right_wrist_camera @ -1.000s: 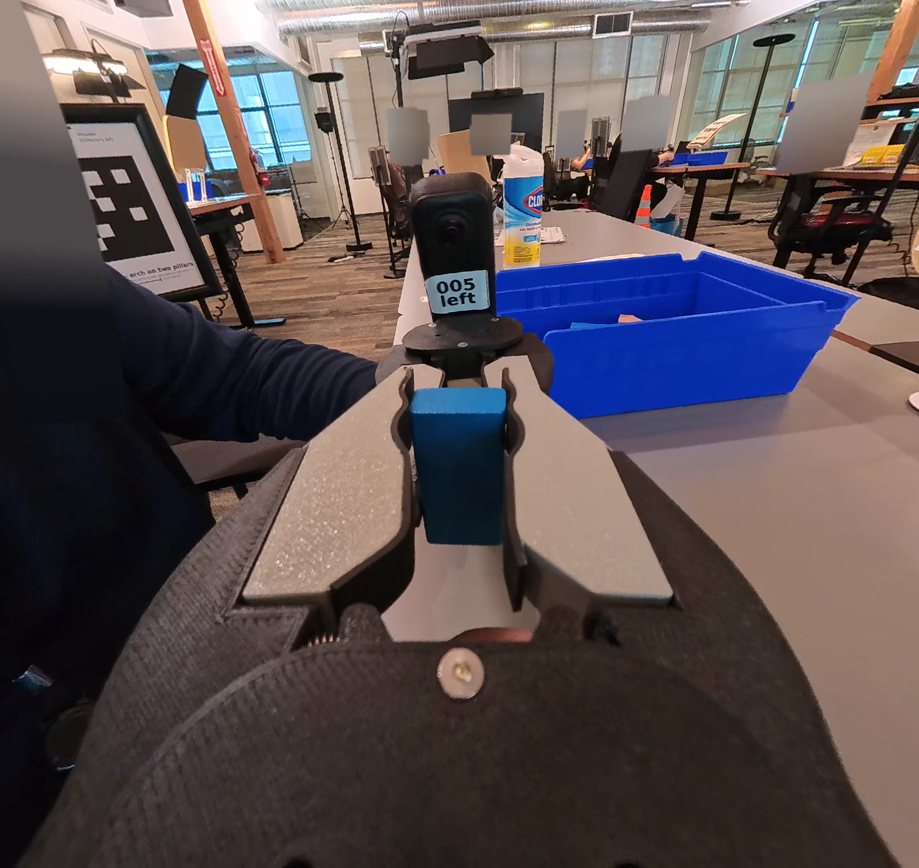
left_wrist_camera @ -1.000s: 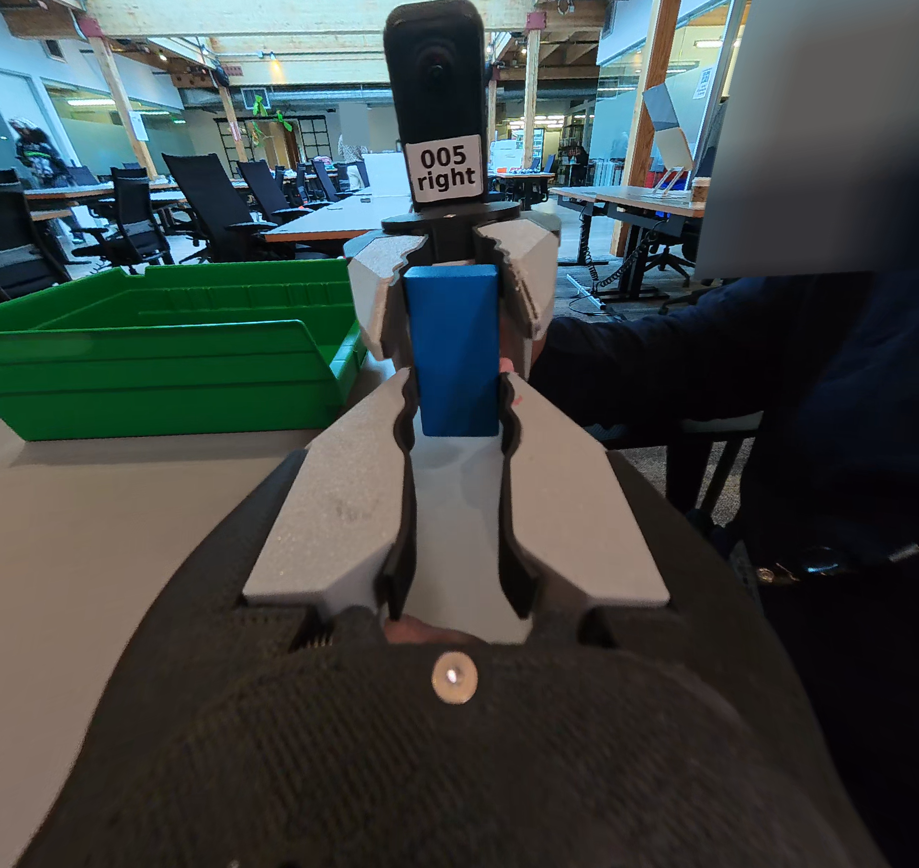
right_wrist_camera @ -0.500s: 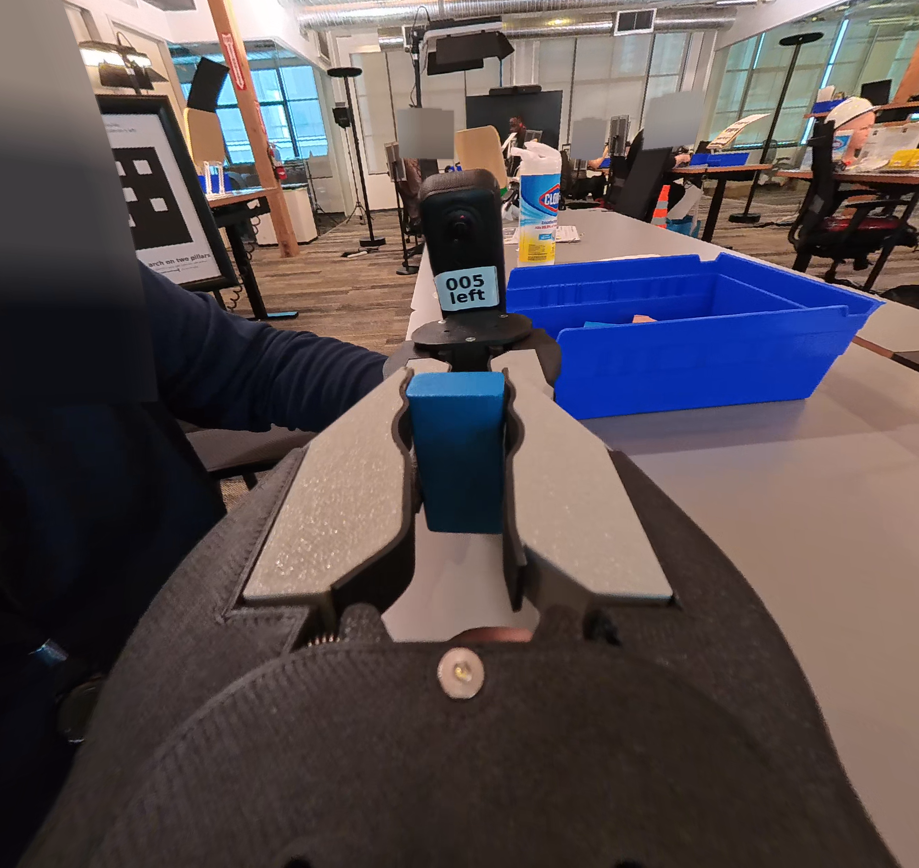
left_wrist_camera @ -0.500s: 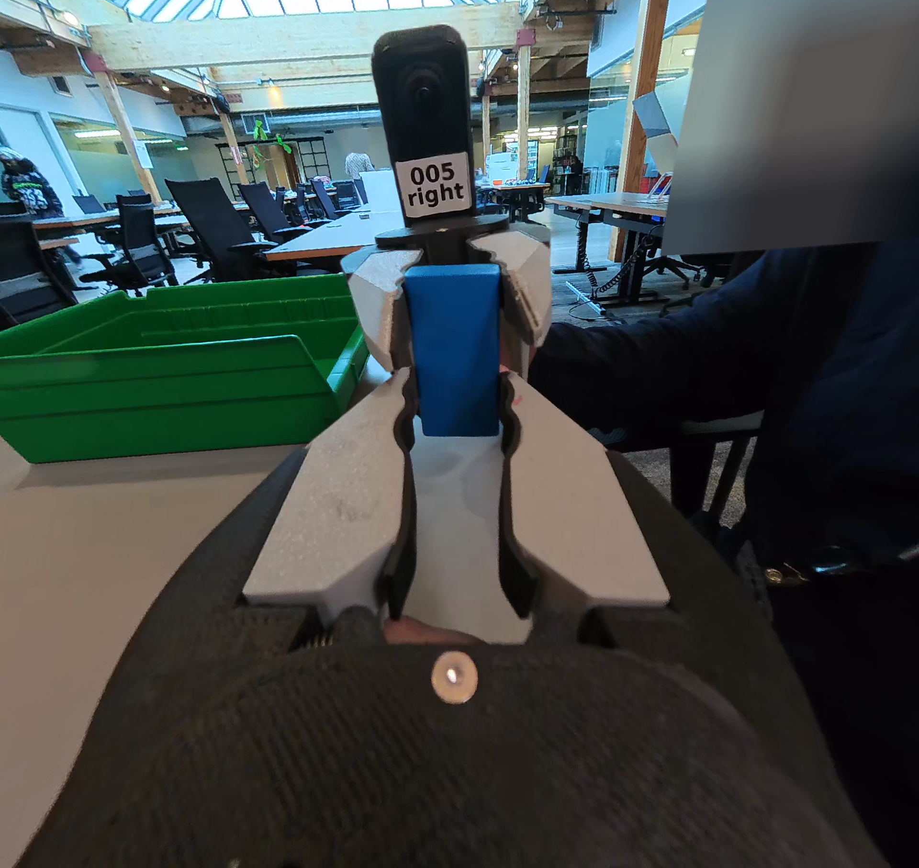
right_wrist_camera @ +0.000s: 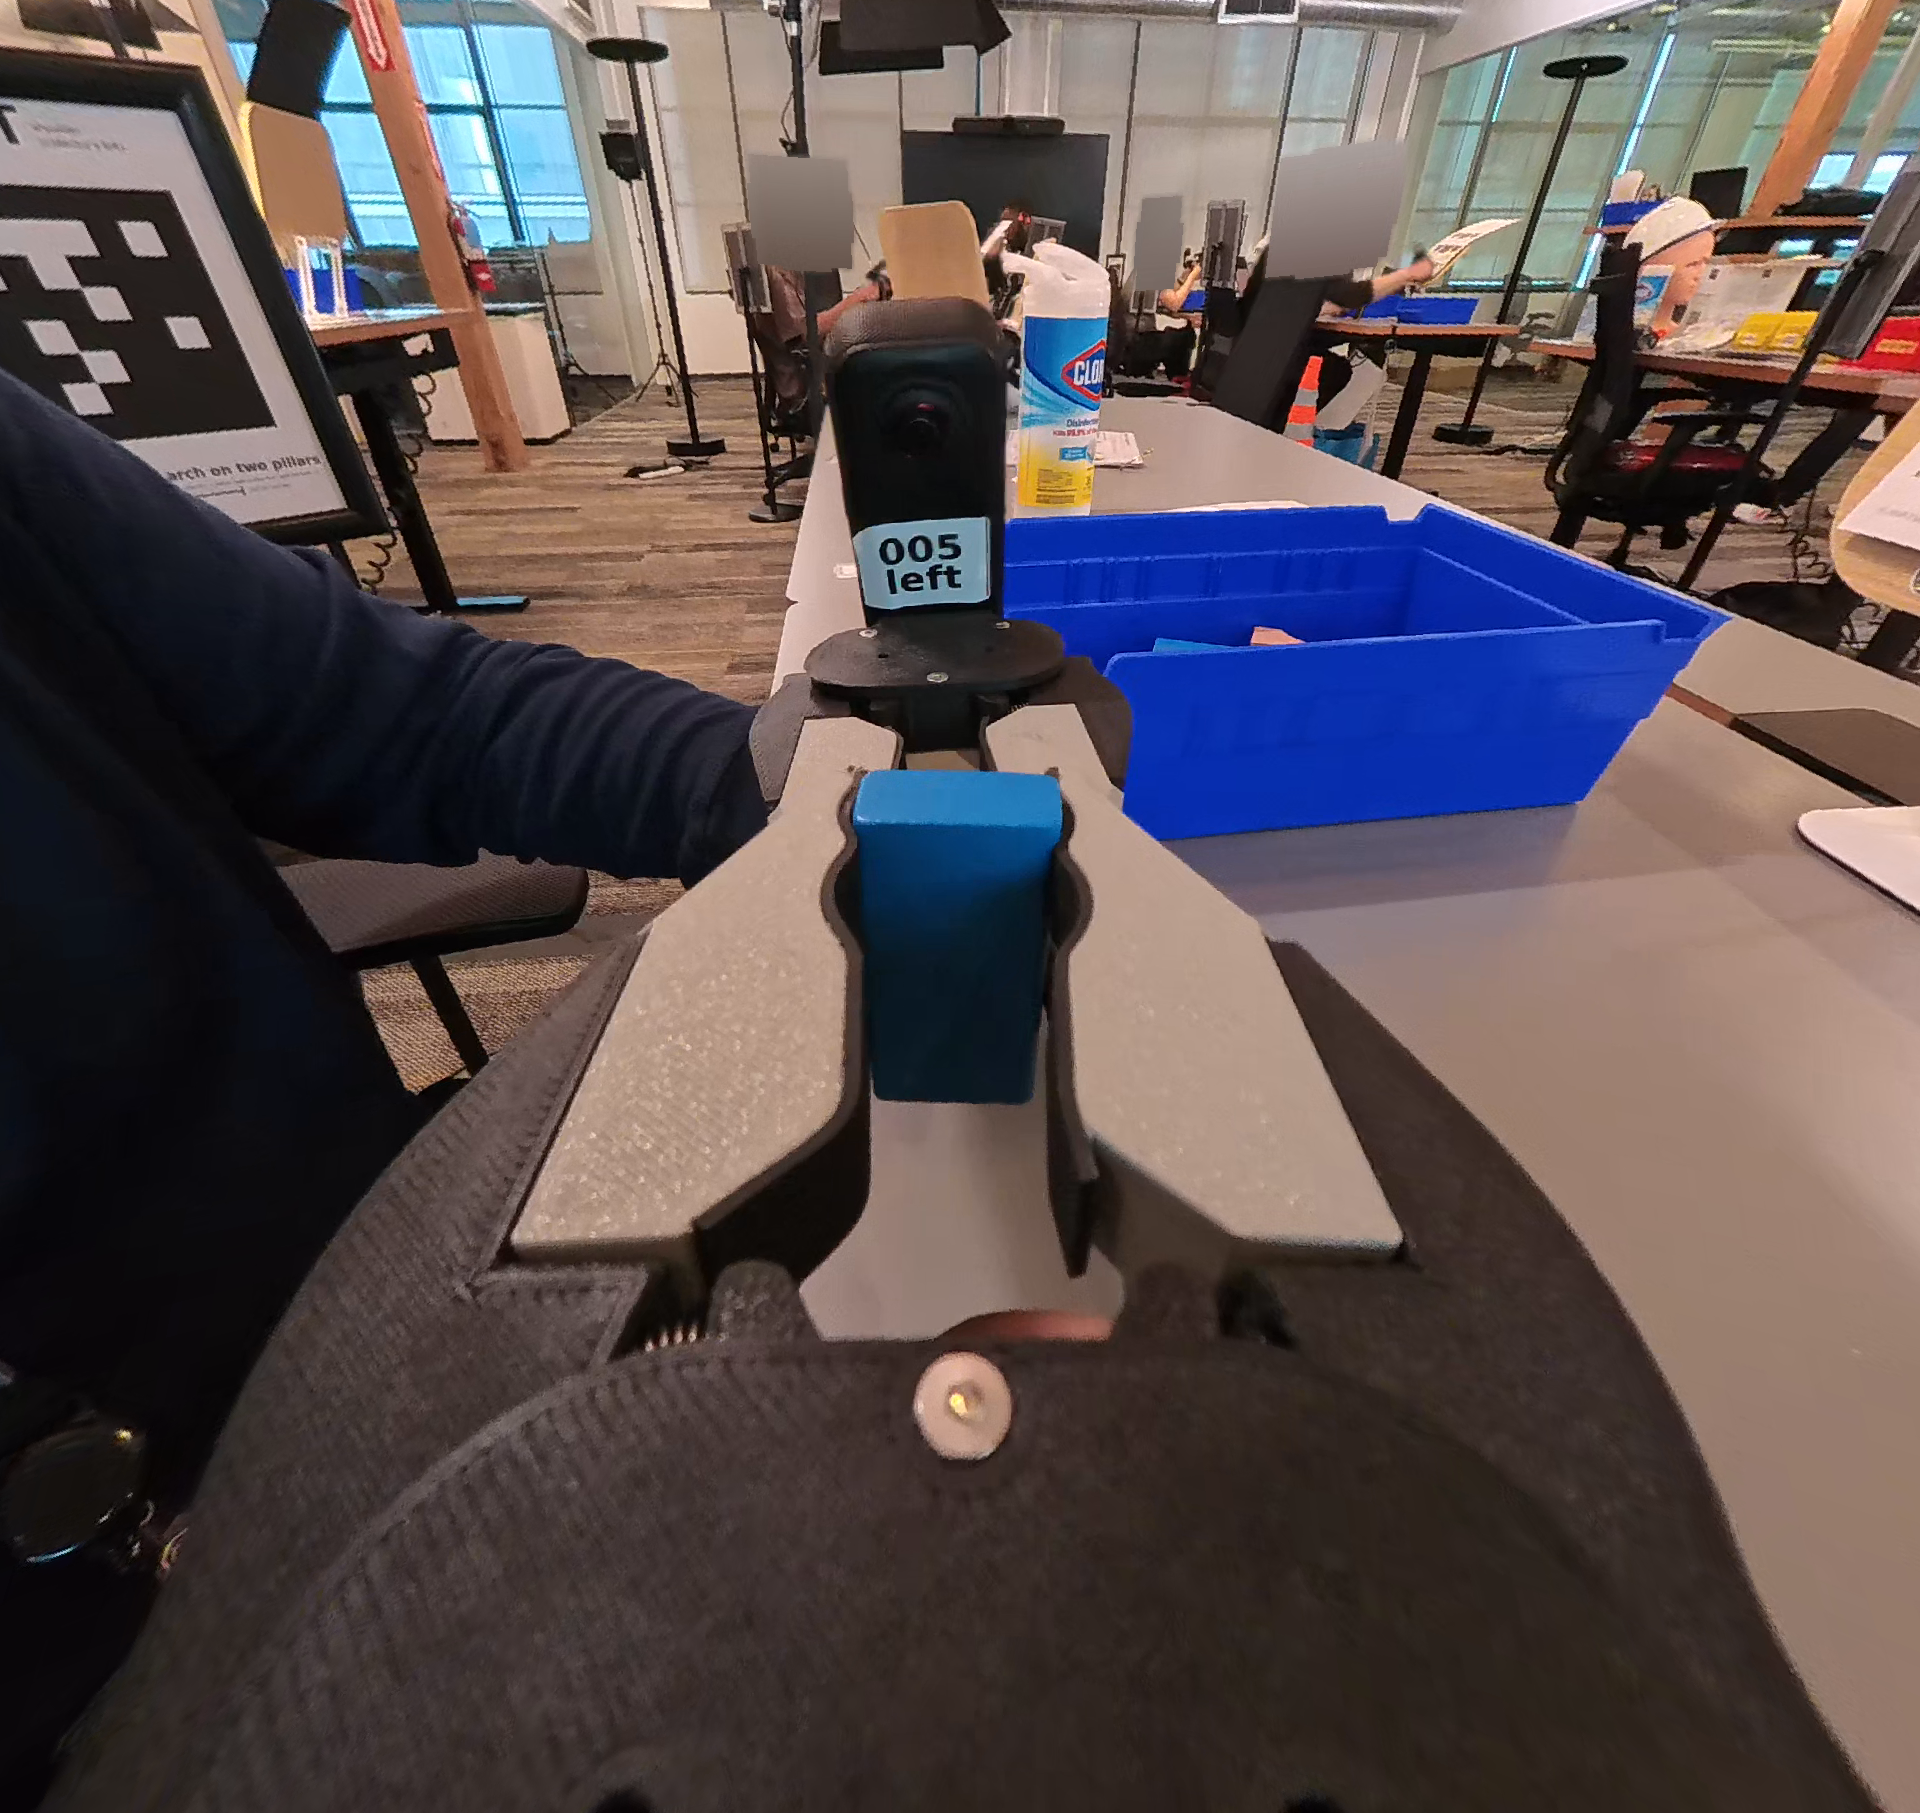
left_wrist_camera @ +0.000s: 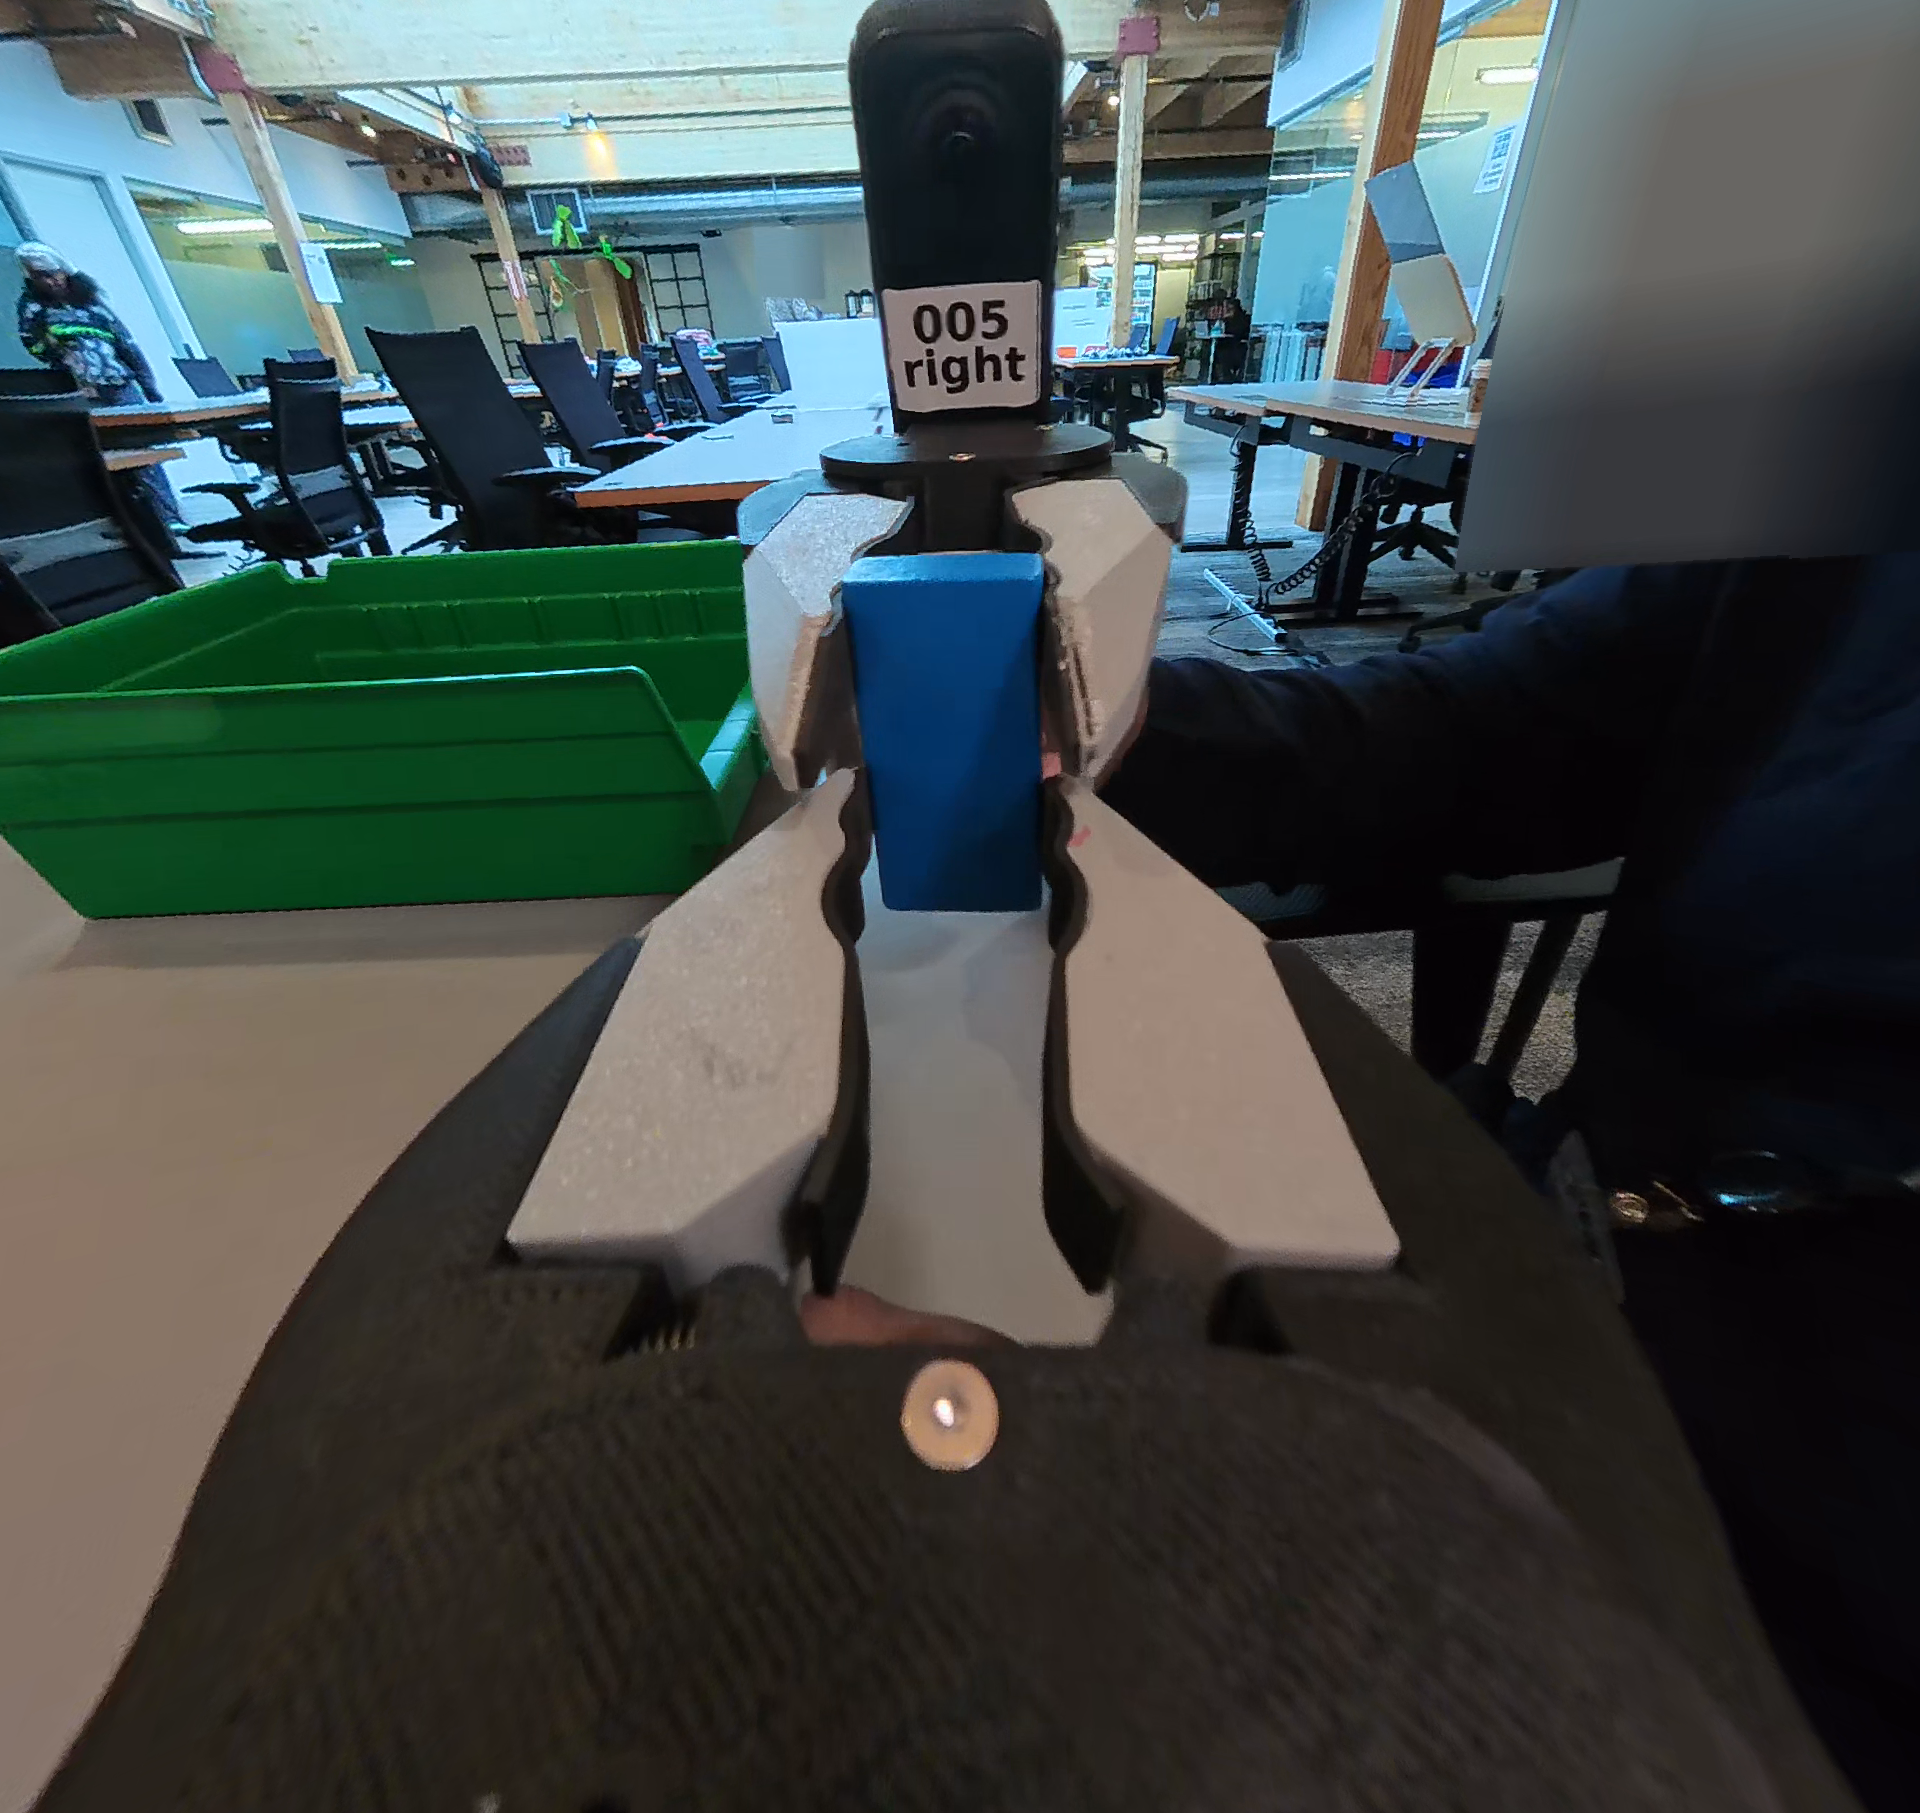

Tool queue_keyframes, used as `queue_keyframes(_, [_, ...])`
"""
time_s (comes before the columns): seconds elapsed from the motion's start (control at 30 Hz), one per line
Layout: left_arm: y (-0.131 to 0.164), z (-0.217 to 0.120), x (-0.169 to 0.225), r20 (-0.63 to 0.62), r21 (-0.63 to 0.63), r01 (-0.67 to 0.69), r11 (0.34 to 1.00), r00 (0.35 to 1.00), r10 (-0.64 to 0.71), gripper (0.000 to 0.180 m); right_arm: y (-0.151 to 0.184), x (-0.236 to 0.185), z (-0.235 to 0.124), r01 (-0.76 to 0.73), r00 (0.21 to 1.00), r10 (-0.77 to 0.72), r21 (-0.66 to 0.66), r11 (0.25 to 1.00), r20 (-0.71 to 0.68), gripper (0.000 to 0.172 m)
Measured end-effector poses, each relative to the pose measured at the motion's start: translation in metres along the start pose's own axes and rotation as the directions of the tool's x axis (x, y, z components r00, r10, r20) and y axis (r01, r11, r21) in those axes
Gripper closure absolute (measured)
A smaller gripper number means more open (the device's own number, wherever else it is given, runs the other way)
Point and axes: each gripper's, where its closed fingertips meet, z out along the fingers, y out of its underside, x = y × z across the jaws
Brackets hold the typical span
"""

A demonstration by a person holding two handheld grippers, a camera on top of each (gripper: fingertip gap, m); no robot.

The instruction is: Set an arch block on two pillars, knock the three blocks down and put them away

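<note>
One blue block (left_wrist_camera: 951, 724) hangs in the air between my two grippers, which face each other tip to tip. In the left wrist view my left gripper (left_wrist_camera: 951, 818) is shut on the block's near end, and the right gripper's fingers (left_wrist_camera: 795, 651) clamp its far end. In the right wrist view my right gripper (right_wrist_camera: 956, 828) is shut on the same blue block (right_wrist_camera: 951, 942), which sits deep between its fingers. The left gripper's fingers (right_wrist_camera: 842, 740) show just beyond the block. No arch or second pillar is in view.
A green bin (left_wrist_camera: 364, 755) stands on the grey table (left_wrist_camera: 260, 1088) to the left. A blue bin (right_wrist_camera: 1351, 735) with loose blocks (right_wrist_camera: 1273, 636) inside stands on the table (right_wrist_camera: 1558, 1036) to the right. A wipes canister (right_wrist_camera: 1060, 381) is behind it. A person's dark sleeve (left_wrist_camera: 1455, 724) is close by. There is about 5 centimeters between the tips of the two grippers.
Both grippers keep their hold on the blue block. The pair has swayed only slightly, and the bins have shifted a little in both views.
</note>
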Motion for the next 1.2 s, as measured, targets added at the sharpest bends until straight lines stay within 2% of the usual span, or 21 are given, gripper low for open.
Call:
queue_keyframes(0.13, [0.005,0.0,-0.006,0.025,-0.011,0.032,0.999,0.999,-0.032,0.147,-0.001,0.007,-0.003,-0.034,0.999,0.034,0.031,0.999,0.013,0.141])
queue_keyframes(0.23, [0.021,-0.001,-0.017,0.069,-0.092,0.078,0.993,0.995,-0.072,0.123,-0.011,0.019,-0.008,-0.066,0.997,0.062,0.096,0.993,0.052,0.141])
queue_keyframes(0.33, [0.042,-0.007,-0.035,0.161,-0.218,0.112,0.969,0.984,-0.077,0.112,-0.017,0.041,-0.009,-0.084,0.994,0.075,0.114,0.99,0.08,0.141])
queue_keyframes(0.53, [0.059,-0.029,-0.069,0.356,-0.291,0.205,0.934,0.93,-0.093,0.115,0.012,0.096,0.005,0.017,0.999,-0.019,0.068,0.998,0.031,0.142])
queue_keyframes(0.63, [0.07,-0.043,-0.085,0.446,-0.312,0.286,0.906,0.886,-0.125,0.117,0.038,0.114,0.019,0.074,0.997,-0.074,-0.027,0.997,0.002,0.142])
queue_keyframes(0.7, [0.069,-0.049,-0.092,0.478,-0.282,0.328,0.902,0.863,-0.165,0.117,0.046,0.128,0.027,0.051,0.998,-0.054,-0.076,0.996,-0.039,0.142])
queue_keyframes(0.77, [0.06,-0.051,-0.093,0.473,-0.233,0.342,0.911,0.858,-0.201,0.118,0.045,0.133,0.035,0.019,0.999,-0.021,-0.067,0.998,-0.027,0.141])
queue_keyframes(0.9, [0.037,-0.057,-0.097,0.489,-0.142,0.285,0.948,0.853,-0.183,0.119,0.05,0.143,0.05,0.005,1.0,-0.007,-0.1,0.995,-0.016,0.141])
queue_keyframes(0.97, [0.026,-0.061,-0.099,0.489,-0.096,0.268,0.959,0.851,-0.189,0.121,0.043,0.145,0.053,-0.014,1.0,0.014,-0.07,0.997,-0.009,0.141])
queue_keyframes(1.07, [0.014,-0.065,-0.095,0.452,-0.025,0.277,0.961,0.86,-0.236,0.129,0.033,0.149,0.042,0.007,0.999,-0.009,-0.046,0.999,-0.047,0.141])
queue_keyframes(1.2, [0.01,-0.065,-0.093,0.433,-0.003,0.291,0.957,0.863,-0.261,0.126,0.038,0.144,0.023,-0.056,0.998,0.054,-0.042,0.998,-0.044,0.141])
